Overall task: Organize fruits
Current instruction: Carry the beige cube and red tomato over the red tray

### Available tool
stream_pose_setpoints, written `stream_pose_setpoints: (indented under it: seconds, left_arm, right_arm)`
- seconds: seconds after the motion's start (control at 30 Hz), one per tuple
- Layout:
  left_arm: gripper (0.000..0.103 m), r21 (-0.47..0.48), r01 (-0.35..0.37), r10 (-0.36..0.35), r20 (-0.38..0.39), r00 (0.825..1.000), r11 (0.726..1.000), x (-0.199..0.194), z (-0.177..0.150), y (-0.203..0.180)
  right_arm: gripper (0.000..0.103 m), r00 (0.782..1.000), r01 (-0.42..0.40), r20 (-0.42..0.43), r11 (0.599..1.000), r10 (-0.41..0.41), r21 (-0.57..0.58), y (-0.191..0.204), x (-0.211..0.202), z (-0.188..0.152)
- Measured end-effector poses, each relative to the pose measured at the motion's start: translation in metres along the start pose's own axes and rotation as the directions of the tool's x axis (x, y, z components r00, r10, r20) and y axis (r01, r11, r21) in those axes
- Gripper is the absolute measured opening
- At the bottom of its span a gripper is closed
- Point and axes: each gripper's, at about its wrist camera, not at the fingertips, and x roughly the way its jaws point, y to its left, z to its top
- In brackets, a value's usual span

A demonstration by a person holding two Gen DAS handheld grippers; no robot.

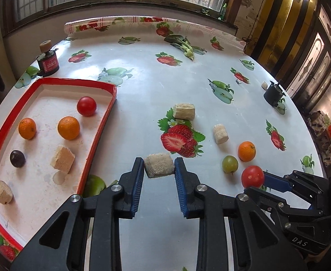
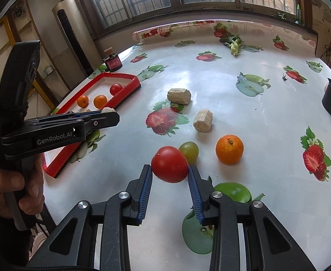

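Fruits are split between two places; some already lie in the red-rimmed tray (image 1: 106, 103), namely a tomato in the tray (image 1: 86, 106), two oranges (image 1: 68, 127) and a dark plum (image 1: 17, 158), along with pale sugarcane pieces (image 1: 62, 159); others sit loose on the printed tablecloth (image 1: 143, 79), where a loose orange (image 2: 229, 149) and a green grape (image 2: 189, 151) lie close together, the grape just behind the held tomato in the right wrist view.

Left gripper (image 1: 158, 166) pinches a sugarcane chunk (image 1: 158, 166) between its blue pads, the chunk's long axis running crosswise from pad to pad; the piece appears lifted clear of the cloth; right gripper (image 2: 170, 171) pinches a red tomato (image 2: 170, 164) in the same way, pads pressed on its flanks.

What the coming move turns on is where the tray lies: it is to the left of both tools; seen from the left wrist its near rim lies just beside the left finger, while from the right wrist it lies well apart, beyond the left gripper itself, which crosses the view in front of it; so the left hand (image 2: 14, 192) is plainly nearer, and I judge its load should go in first; the tomato would have to travel leftward across the space the left tool now occupies, so a collision is the risk if both move at once.
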Motion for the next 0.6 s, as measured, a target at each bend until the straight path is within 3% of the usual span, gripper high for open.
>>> stream_pose_setpoints:
  seconds: [0.6]
  left_arm:
    - [0.025, -0.076, -0.056, 0.059, 0.04, 0.997, 0.996, -0.04, -0.031, 0.039]
  right_arm:
    - [0.033, 0.998, -0.047, 0.031, 0.997, 0.049, -0.066, 0.044, 0.001, 0.016]
